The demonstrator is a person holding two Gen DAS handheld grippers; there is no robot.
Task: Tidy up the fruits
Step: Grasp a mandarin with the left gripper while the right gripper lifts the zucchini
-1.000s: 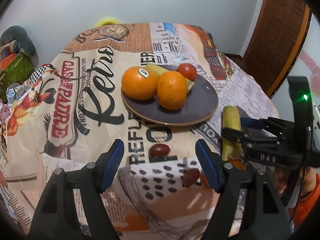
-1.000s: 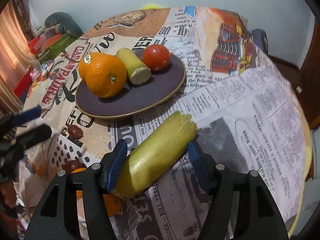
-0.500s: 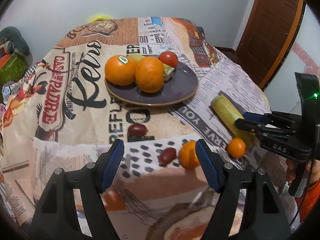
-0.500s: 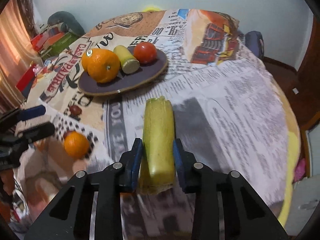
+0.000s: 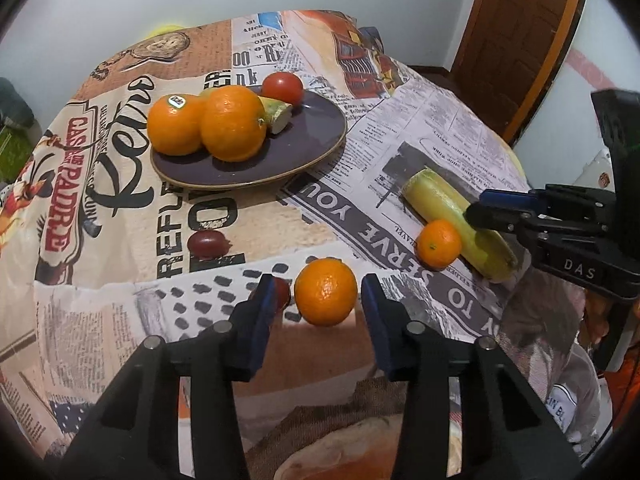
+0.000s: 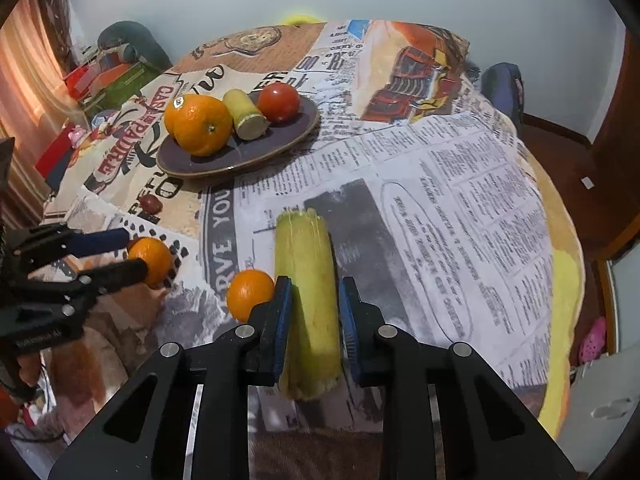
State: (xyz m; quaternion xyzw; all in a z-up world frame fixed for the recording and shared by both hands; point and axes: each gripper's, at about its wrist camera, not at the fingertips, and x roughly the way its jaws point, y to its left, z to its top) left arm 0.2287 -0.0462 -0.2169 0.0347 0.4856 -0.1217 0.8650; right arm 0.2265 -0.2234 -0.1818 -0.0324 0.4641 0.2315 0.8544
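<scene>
A dark plate point(image 5: 316, 128) holds two big oranges point(image 5: 234, 128), a yellow-green stalk piece point(image 5: 276, 114) and a tomato point(image 5: 283, 87). My left gripper point(image 5: 318, 294) is open, its jaws on either side of a small orange point(image 5: 326, 292) near the table's front edge. My right gripper point(image 6: 314, 304) is shut on a long yellow-green stalk point(image 6: 308, 280) that lies on the cloth; it shows in the left wrist view point(image 5: 448, 212) too. Another small orange point(image 5: 438, 244) sits against the stalk.
Two dark red fruits lie on the printed tablecloth: one point(image 5: 206, 242) in front of the plate, one point(image 5: 282, 292) partly hidden behind my left jaw. A brown door point(image 5: 512, 40) is at the right. Clutter point(image 6: 108, 76) lies beyond the table's left side.
My left gripper moved forward and to the right and its jaws narrowed around the small orange. My right gripper still grips the stalk and has shifted slightly.
</scene>
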